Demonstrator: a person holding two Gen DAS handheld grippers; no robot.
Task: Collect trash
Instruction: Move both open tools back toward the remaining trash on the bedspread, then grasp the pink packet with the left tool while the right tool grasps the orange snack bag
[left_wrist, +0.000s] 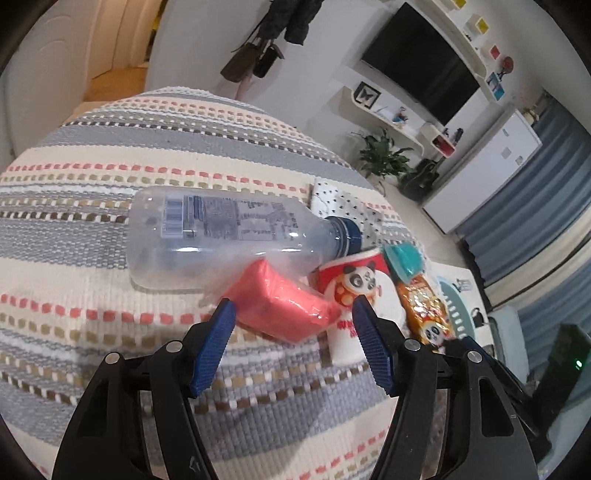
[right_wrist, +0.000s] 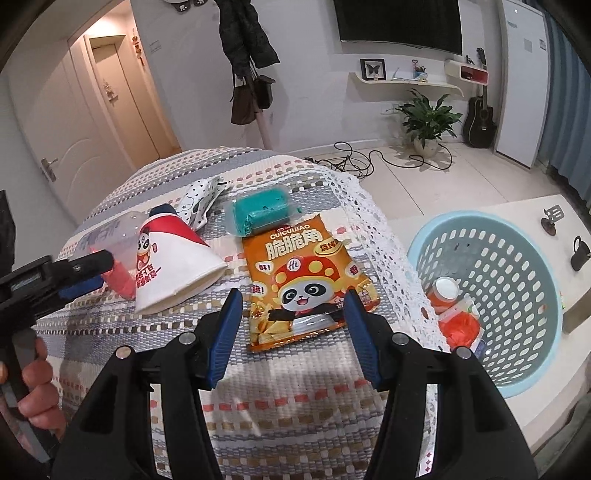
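Observation:
Trash lies on a striped woven cloth (left_wrist: 110, 155): a clear plastic bottle (left_wrist: 221, 236) on its side, a pink wrapped block (left_wrist: 284, 302), a panda paper cup (left_wrist: 354, 295) on its side, a teal wrapped block (right_wrist: 264, 212) and an orange snack bag (right_wrist: 303, 273). My left gripper (left_wrist: 293, 314) is open, its fingers on either side of the pink block's near end. My right gripper (right_wrist: 293, 301) is open just above the snack bag's lower part. The left gripper also shows in the right wrist view (right_wrist: 85, 275), by the pink block.
A light blue perforated basket (right_wrist: 517, 254) stands on the floor to the right of the table, holding an orange jar (right_wrist: 445, 293) and orange wrappers. A dotted pouch (right_wrist: 201, 195) lies behind the cup. The table's lace edge (right_wrist: 388, 236) runs beside the basket.

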